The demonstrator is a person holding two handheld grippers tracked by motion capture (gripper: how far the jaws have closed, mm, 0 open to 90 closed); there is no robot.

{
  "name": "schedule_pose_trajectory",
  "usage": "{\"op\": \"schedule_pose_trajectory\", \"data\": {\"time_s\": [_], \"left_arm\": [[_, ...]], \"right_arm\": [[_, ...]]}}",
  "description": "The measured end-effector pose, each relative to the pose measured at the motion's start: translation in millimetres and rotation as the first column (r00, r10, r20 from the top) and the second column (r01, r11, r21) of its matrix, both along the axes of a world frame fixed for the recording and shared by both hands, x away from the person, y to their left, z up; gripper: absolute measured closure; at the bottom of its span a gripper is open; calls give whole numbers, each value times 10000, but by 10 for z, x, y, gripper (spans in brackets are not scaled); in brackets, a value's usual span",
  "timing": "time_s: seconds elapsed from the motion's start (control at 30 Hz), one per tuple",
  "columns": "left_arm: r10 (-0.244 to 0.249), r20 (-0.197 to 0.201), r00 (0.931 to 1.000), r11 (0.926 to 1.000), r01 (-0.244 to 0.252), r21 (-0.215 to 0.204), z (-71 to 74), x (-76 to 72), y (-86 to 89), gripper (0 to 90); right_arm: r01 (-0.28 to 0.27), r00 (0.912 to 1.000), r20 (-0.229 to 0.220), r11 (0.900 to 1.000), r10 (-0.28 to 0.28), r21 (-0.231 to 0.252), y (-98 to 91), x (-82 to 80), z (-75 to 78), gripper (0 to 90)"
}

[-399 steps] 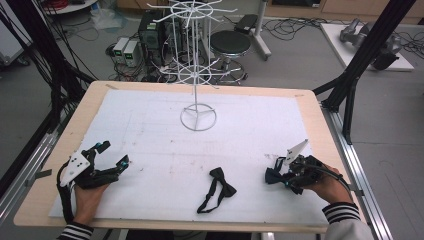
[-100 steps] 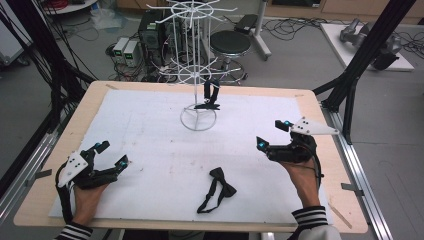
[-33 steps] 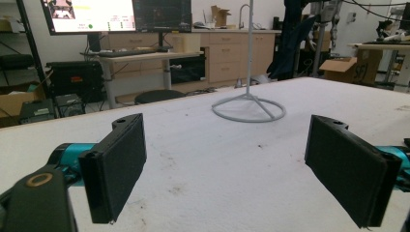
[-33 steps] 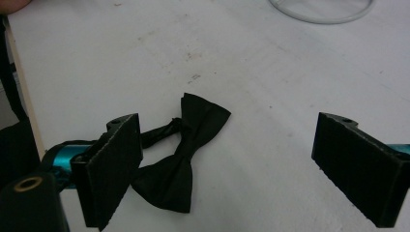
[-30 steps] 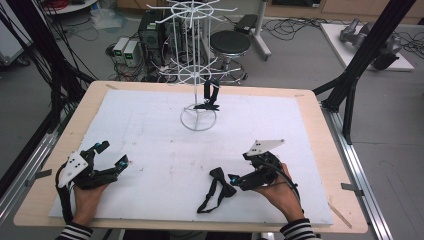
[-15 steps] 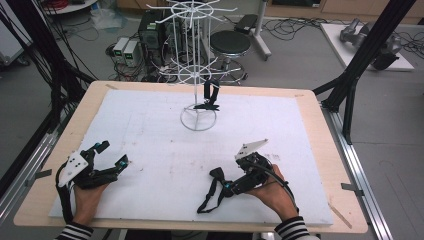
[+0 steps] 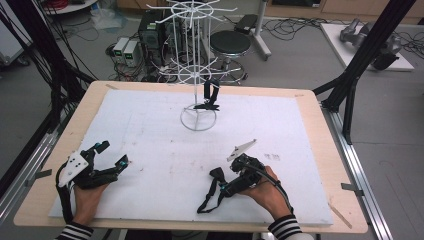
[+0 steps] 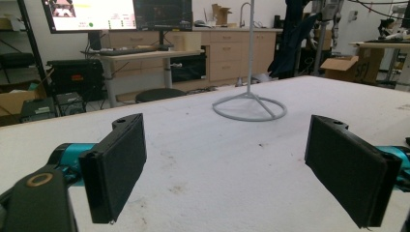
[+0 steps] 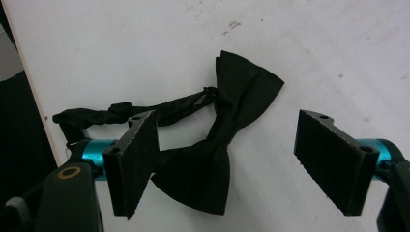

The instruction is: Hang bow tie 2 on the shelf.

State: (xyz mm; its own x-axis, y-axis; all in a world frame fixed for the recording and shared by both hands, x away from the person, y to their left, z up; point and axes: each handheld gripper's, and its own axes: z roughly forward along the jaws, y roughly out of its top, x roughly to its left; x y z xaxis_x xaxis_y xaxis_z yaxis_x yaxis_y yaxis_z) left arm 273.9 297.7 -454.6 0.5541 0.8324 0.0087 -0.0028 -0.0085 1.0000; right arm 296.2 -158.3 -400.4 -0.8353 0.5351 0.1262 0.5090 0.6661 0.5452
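A black bow tie [image 7: 213, 176] with its strap lies flat on the white mat near the table's front edge. My right gripper [image 7: 223, 187] has its tips at the tie. In the right gripper view the bow tie [image 9: 227, 125] lies between the two black pads, which stand apart and do not press on it. The jaws have just been closing. A second black bow tie [image 7: 210, 94] hangs on the white wire rack [image 7: 196, 60] at the back. My left gripper [image 7: 113, 153] rests at the front left, open and empty; its pads [image 8: 116, 166] stand wide apart.
The rack's ring base [image 7: 198, 119] stands on the white mat [image 7: 150, 135], also ahead in the left gripper view [image 8: 249, 107]. The wooden table edge [image 7: 45, 200] frames the mat. Black frame poles [image 7: 360, 60] rise at both sides.
My right gripper has moved left and slightly down to the bow tie on the mat, and its jaws have narrowed. The left gripper has stayed where it was.
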Motion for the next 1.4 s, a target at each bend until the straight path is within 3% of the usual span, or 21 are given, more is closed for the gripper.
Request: {"op": "schedule_pose_trajectory", "data": {"time_s": [0.47, 0.67, 1.03, 1.13, 1.4], "left_arm": [[-11, -4, 10000, 10000, 11, 0, 1, 0, 3, 153], [-8, -7, 10000, 10000, 8, 2, 1, 0, 4, 153], [-19, -7, 10000, 10000, 19, 11, 1, -1, 7, 153], [-14, 5, 10000, 10000, 14, -8, 1, -1, 5, 152], [-5, 3, 10000, 10000, 5, 3, 0, -1, 6, 152]], "right_arm": [[156, 9980, -599, 9970, -202, -760, 153, 51, -102, 294], [-8, 9980, -632, 9917, -74, -1288, 187, 45, -134, 369], [65, 9973, -703, 9852, -188, -1714, 241, 62, -145, 508], [210, 9965, -760, 9837, -351, -1788, 244, 60, -137, 591], [62, 9992, -382, 9737, -153, -2276, 277, 38, -127, 745]]}}
